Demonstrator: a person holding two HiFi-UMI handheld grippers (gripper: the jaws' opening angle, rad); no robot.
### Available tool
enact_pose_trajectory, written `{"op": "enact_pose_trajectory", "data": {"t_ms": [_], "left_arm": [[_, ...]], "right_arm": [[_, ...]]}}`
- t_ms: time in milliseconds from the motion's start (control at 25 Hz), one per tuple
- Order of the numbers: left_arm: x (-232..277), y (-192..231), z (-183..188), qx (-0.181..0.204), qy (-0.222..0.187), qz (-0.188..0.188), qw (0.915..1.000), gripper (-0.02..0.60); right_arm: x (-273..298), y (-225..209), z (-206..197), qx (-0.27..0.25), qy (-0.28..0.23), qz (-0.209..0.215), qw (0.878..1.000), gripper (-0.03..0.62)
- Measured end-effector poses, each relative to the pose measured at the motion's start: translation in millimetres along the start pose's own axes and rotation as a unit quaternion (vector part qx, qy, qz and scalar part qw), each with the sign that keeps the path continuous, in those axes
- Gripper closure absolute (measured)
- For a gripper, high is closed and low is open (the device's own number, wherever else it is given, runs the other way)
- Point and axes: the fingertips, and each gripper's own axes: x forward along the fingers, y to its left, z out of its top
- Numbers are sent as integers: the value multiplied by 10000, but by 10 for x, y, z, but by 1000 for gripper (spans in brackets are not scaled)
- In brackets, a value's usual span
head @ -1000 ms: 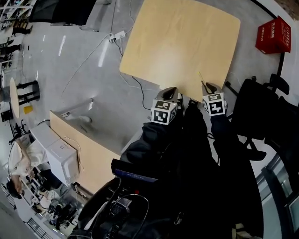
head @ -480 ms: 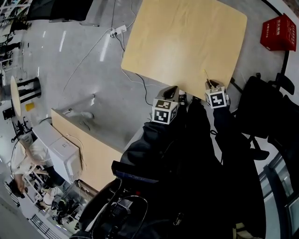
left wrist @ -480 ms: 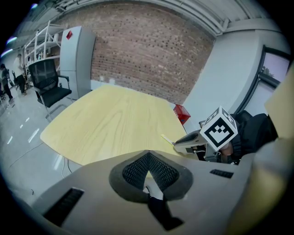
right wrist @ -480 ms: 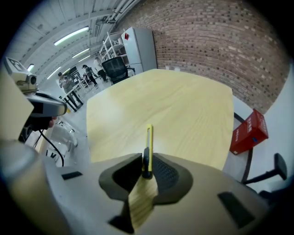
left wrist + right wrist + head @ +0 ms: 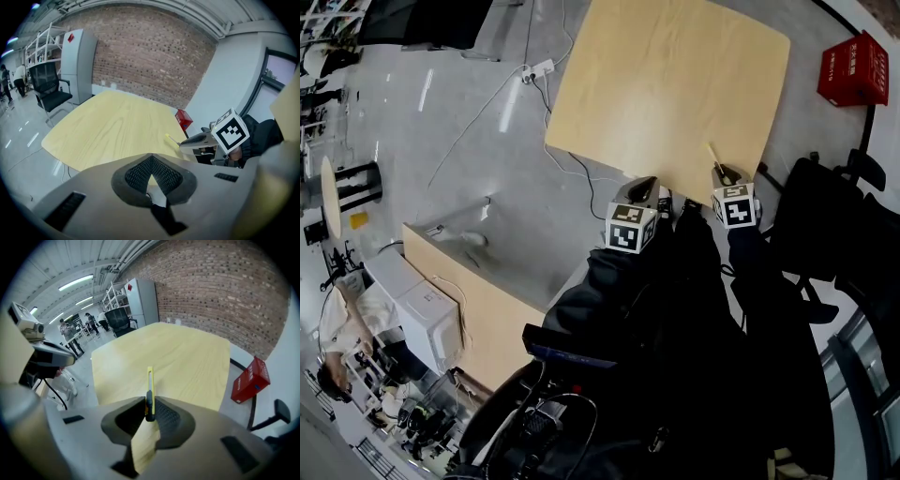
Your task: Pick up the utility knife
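My right tool (image 5: pixel 150 414) is clamped on the utility knife (image 5: pixel 149 380) at its dark near end. The knife's yellow body sticks out forward from the jaws, over the near right edge of the pale wood counter (image 5: pixel 666 84). My left tool (image 5: pixel 151 172) has its jaws closed together with nothing between them. It sits just left of the right one, at the counter's near edge. A red box (image 5: pixel 853 70) lies on the floor, far right.
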Motion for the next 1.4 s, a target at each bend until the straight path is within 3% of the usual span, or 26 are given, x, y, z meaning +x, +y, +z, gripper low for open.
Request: {"op": "enact_pose_trajectory", "data": {"t_ms": [280, 480, 880, 1400], "left_arm": [[-154, -256, 513, 231, -529, -222, 9981, 581], [-341, -516, 959, 422, -1002, -399, 9933, 581], [-1027, -959, 2096, 1055, -2277, -497, 9667, 581], [-1510, -1106, 2797, 1450, -3069, -522, 9392, 581]], "right_arm": [[-696, 105, 525, 50, -827, -156, 9964, 530], [-1317, 192, 991, 22, -1639, -246, 9862, 530], [-2580, 180, 1856, -143, -3145, -592, 9473, 530], [-3364, 139, 2429, -421, -4168, -763, 9048, 530]]}}
